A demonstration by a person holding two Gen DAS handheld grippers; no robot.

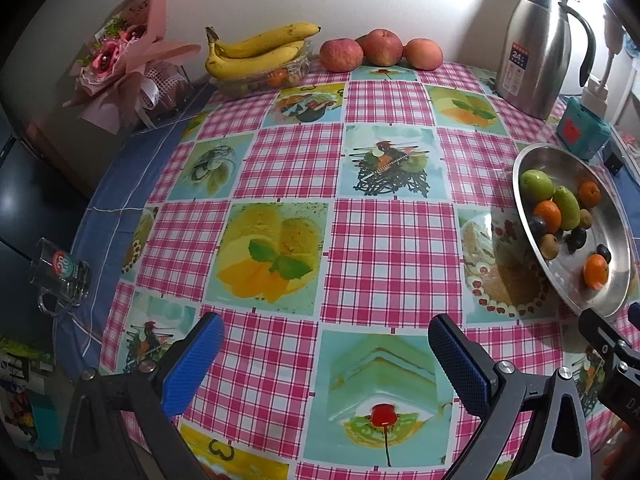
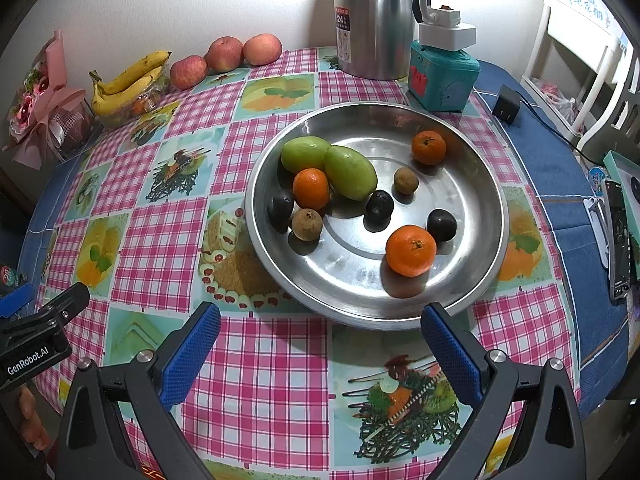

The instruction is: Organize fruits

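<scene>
A steel dish (image 2: pixel 472 184) sits on the checked tablecloth-covered surface (image 2: pixel 256 380), holding three tangerines (image 2: pixel 411 250), two green fruits (image 2: pixel 350 172), dark plums and brown longans. The right gripper (image 2: pixel 320 344) hovers just before its near rim, jaws wide apart, empty. The left gripper (image 1: pixel 326 356) hovers beside it, also wide open, empty.

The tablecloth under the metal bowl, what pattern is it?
Pink-and-white checks alternating with printed dessert and fruit pictures on the tablecloth; clearest in the right wrist view.
</scene>
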